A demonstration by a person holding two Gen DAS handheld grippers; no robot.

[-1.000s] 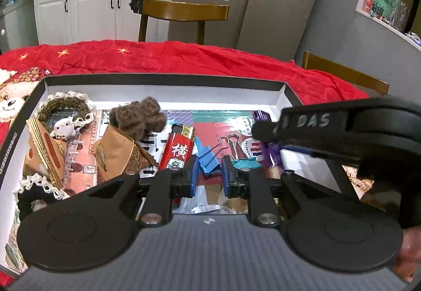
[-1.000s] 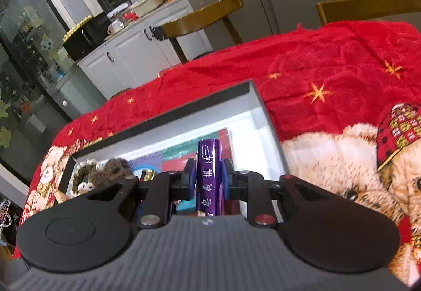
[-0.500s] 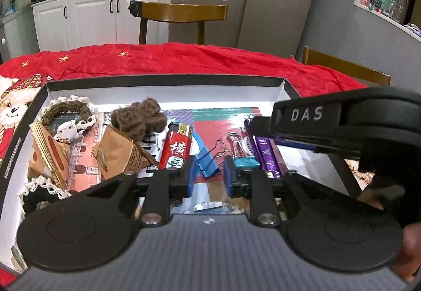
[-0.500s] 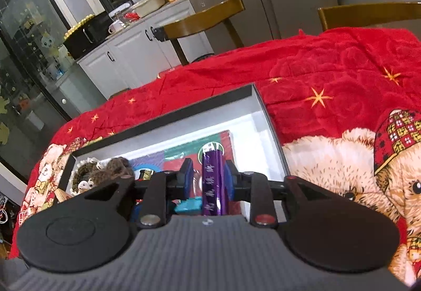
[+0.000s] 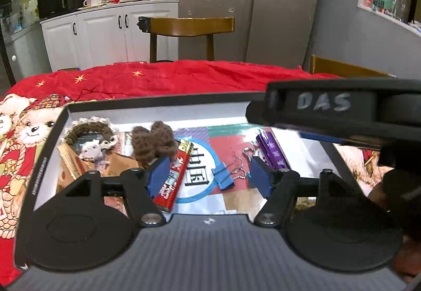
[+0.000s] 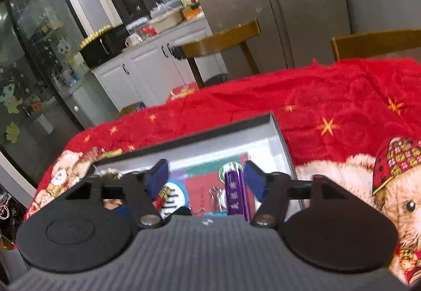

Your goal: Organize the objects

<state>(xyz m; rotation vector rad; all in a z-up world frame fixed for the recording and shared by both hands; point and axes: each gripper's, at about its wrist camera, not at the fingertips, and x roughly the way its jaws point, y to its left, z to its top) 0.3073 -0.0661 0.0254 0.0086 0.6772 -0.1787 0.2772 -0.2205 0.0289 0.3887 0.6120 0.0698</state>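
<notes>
Fingers: both pairs opening wide, our left gripper (image 5: 209, 172) and right gripper (image 6: 205, 180) hold nothing | purple tube (image 6: 235, 192) lies loose in box (image 6: 282, 146), right side | lift straight, clearing the blue binder clip (image 5: 222, 179).

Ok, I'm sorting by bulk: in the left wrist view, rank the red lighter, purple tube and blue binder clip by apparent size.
1. red lighter
2. purple tube, though it lies farther away, so these two are unsure
3. blue binder clip, clearly smallest
</notes>
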